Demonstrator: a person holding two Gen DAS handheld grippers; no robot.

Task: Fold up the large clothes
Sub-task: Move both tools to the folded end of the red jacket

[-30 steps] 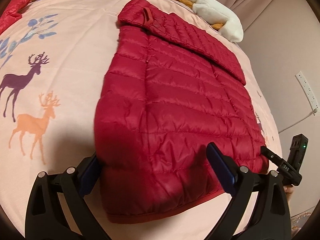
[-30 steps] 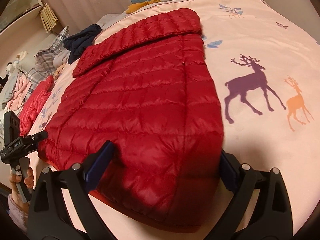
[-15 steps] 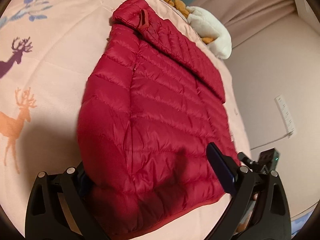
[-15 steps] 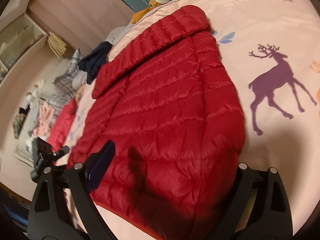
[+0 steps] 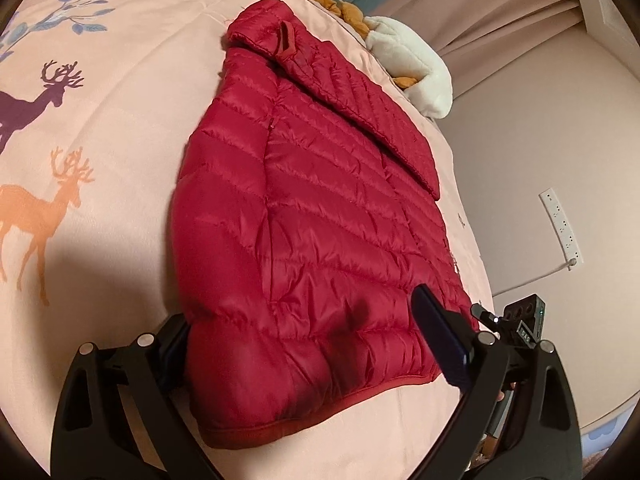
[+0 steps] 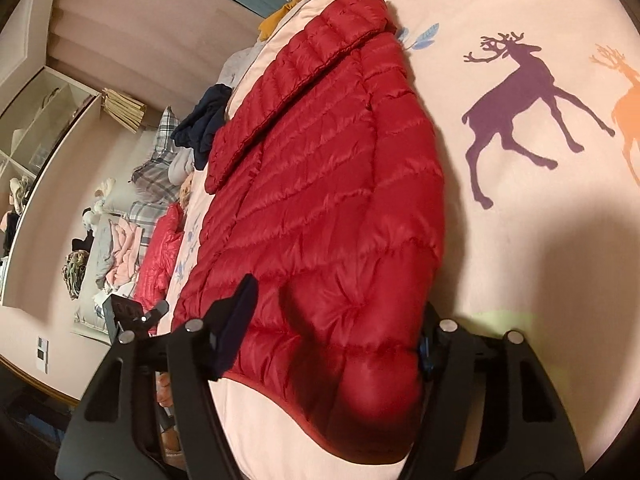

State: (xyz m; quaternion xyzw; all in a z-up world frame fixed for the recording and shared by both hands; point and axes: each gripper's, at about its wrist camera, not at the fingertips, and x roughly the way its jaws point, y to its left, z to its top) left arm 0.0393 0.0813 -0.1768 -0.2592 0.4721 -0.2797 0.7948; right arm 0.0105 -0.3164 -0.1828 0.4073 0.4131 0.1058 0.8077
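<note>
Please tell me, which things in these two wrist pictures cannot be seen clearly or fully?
- Left wrist view: one finger of the left gripper is hidden behind the red jacket.
- Right wrist view: the right gripper has its far finger behind the jacket's hem; whether it pinches is unclear.
- Right wrist view: the clothes pile is too small.

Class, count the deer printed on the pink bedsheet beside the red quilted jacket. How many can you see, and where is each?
2. A purple deer print lies on the pink bedsheet nearest the red quilted puffer jacket; an orange deer print stands just beyond it. The jacket may hide others.
</note>
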